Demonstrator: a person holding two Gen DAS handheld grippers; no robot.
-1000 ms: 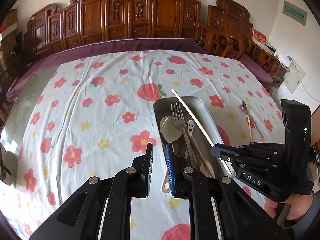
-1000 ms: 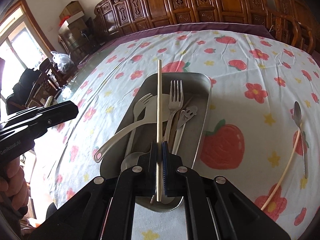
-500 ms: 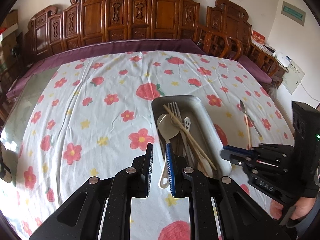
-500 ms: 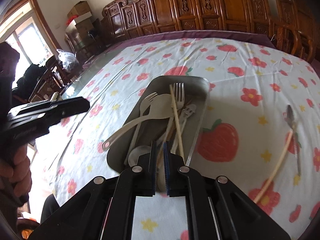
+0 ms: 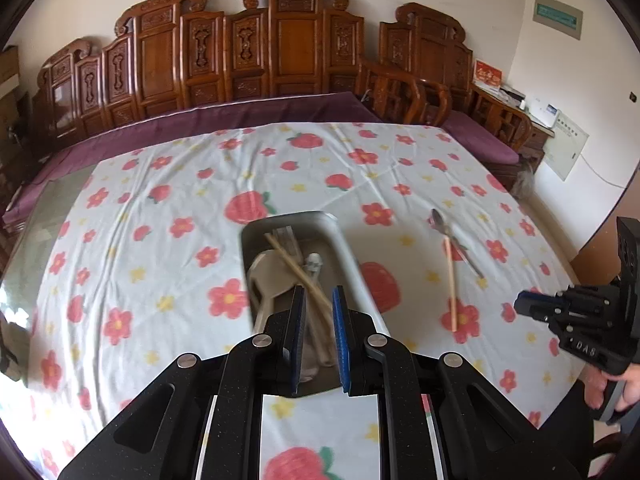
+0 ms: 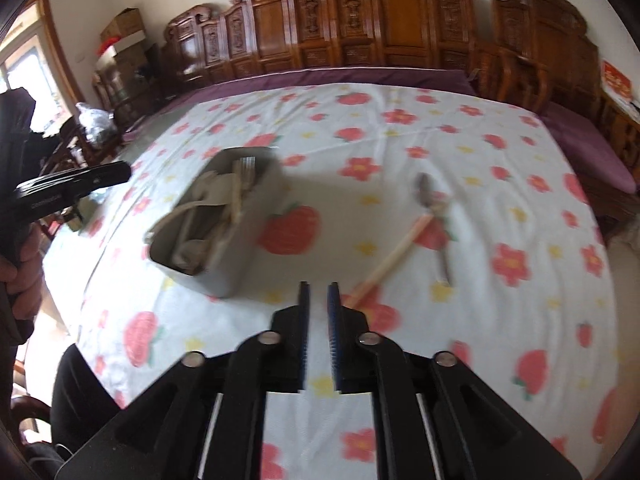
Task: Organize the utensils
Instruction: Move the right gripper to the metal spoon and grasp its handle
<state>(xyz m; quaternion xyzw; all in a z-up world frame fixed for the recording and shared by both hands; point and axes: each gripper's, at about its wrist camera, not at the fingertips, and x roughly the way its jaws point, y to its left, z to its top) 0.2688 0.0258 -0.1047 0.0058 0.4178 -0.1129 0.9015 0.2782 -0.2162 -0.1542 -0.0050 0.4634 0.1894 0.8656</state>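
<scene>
Carved wooden chairs line the far wall behind a bench spread with a white cloth of red flowers and strawberries. Centre frame in the left wrist view sits a metal tray holding a pale spoon, a wooden chopstick laid slantwise and other cutlery too blurred to sort. Right of the tray, well apart, a second chopstick and a metal spoon lie crossed on the cloth. The left gripper hangs over the tray's near end, jaws narrow and empty — the utensils lie below them. The right gripper is at lower centre of its own view, jaws opening with nothing between them, the loose chopstick's near end just beyond its tips.
</scene>
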